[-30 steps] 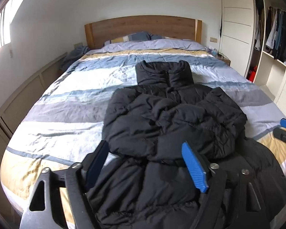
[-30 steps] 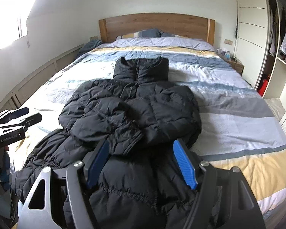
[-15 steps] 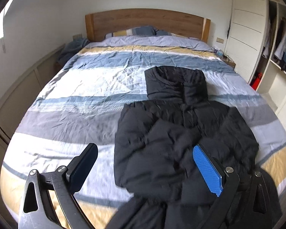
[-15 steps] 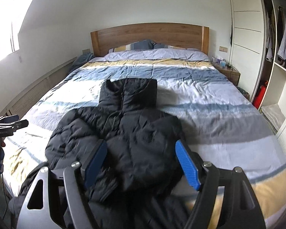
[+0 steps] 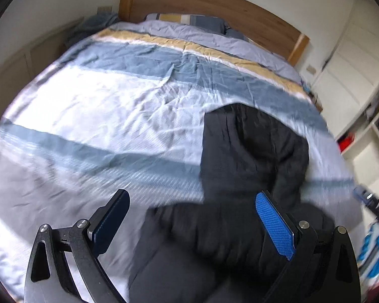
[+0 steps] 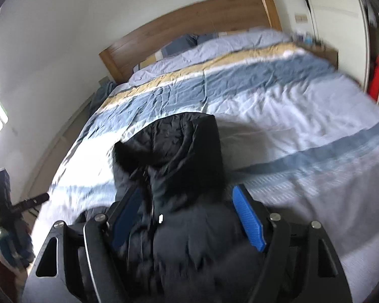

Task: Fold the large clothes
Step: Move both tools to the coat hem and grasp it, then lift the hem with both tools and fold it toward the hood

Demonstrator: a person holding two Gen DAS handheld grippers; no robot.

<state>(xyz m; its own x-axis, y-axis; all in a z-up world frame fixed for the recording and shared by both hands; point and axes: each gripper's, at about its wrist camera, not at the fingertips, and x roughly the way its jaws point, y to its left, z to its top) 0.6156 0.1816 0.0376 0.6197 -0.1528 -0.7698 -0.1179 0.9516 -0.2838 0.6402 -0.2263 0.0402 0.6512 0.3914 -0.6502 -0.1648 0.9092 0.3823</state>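
**Both grippers swing forward toward the hood**

Since a second ago the cameras have tilted and closed on the black puffer jacket (image 6: 189,156), which lies on the striped bed (image 5: 101,106). The left gripper (image 5: 192,223) and right gripper (image 6: 187,217) stand apart, seemingly holding nothing. Soft, bulky, slippery shell: pinch the hood edge or shoulder seam. No legible writing.
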